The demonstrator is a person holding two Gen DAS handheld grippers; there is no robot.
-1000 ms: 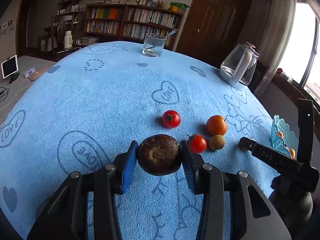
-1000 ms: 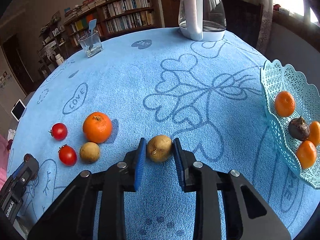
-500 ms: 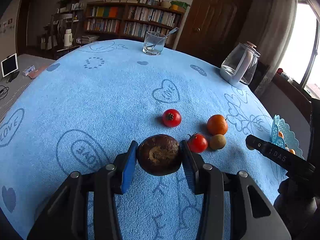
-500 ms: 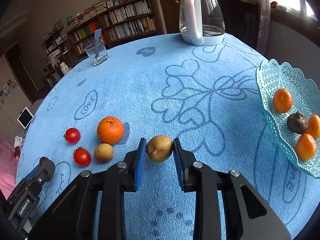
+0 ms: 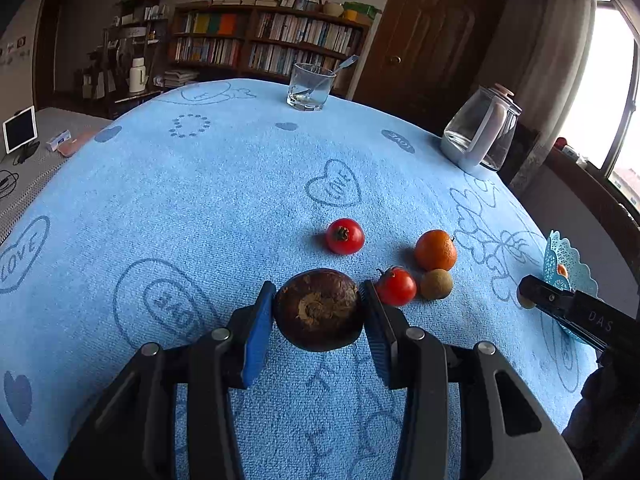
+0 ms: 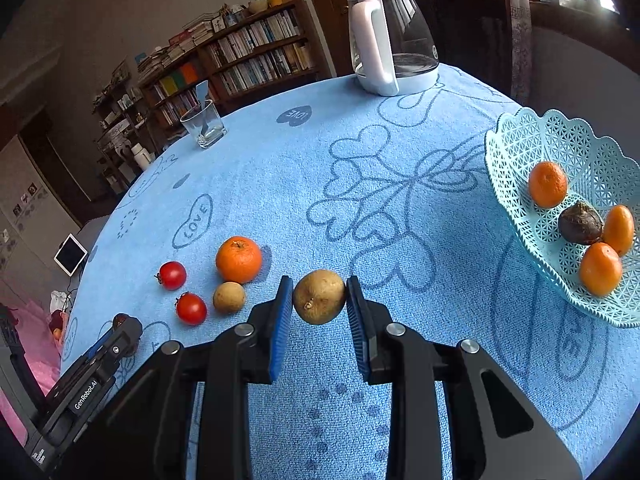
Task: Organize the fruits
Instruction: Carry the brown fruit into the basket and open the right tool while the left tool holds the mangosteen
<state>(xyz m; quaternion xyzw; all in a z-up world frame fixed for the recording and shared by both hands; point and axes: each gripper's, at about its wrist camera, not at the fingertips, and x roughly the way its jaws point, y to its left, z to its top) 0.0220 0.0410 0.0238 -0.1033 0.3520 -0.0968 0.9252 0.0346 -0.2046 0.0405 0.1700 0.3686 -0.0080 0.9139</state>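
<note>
Nearest the right wrist camera, the right gripper [image 6: 319,307] was clenched on a small tan-brown fruit [image 6: 319,297], carried clear of the blue cloth of the desk [image 6: 360,152], apparently bound for the basket [image 6: 516,160] at the right edge. The left gripper [image 5: 319,317] likewise grasped a dark brown round fruit [image 5: 319,309], held low over the cloth, probably waiting its turn.

Just beyond lay four loose fruits close together: two tomatoes [image 5: 345,236] [image 5: 395,286], one orange [image 5: 435,250] and one small brown fruit [image 5: 436,284] touching it. Further right, the basket held four: three oranges [image 6: 547,184] and one dark fruit [image 6: 580,224], though its hidden far side may have held more. At the far edge stood one glass [image 5: 310,86] with a spoon and one kettle [image 6: 390,36].
</note>
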